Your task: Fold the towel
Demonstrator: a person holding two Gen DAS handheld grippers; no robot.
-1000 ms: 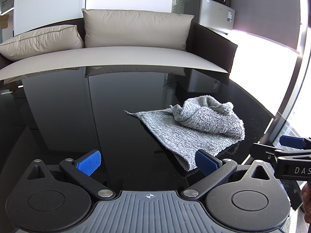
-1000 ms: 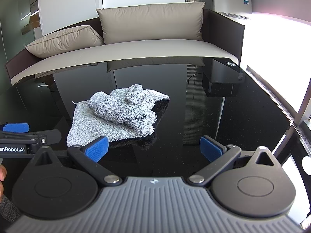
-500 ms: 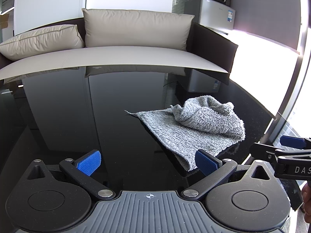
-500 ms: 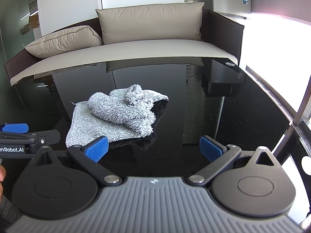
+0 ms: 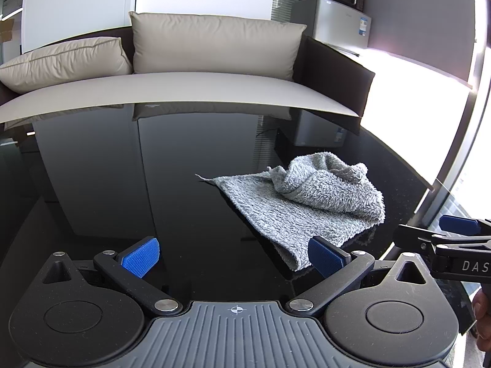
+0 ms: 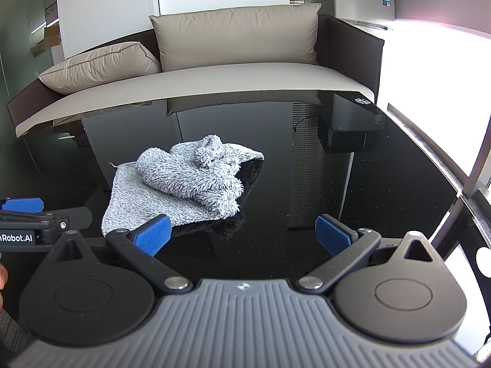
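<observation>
Grey terry, crumpled, lies on the black glass table: the towel has one flat layer spread toward the left, with a thick bunched heap piled on its far right half. The left gripper hovers just short of the towel's near corner, jaws spread wide and holding nothing; its right pad sits just beside that corner. The right gripper is likewise wide and empty, its left pad near the towel's near edge. Nothing is folded yet; the likely first step is flattening the heap. The risks seem plain: a pinch on the bunched part could catch several layers at once and drag the whole cloth instead of opening it, and the slick glass would let the towel slide under a one-sided pull. A pad scraping the table before closing might also push the corner away.
</observation>
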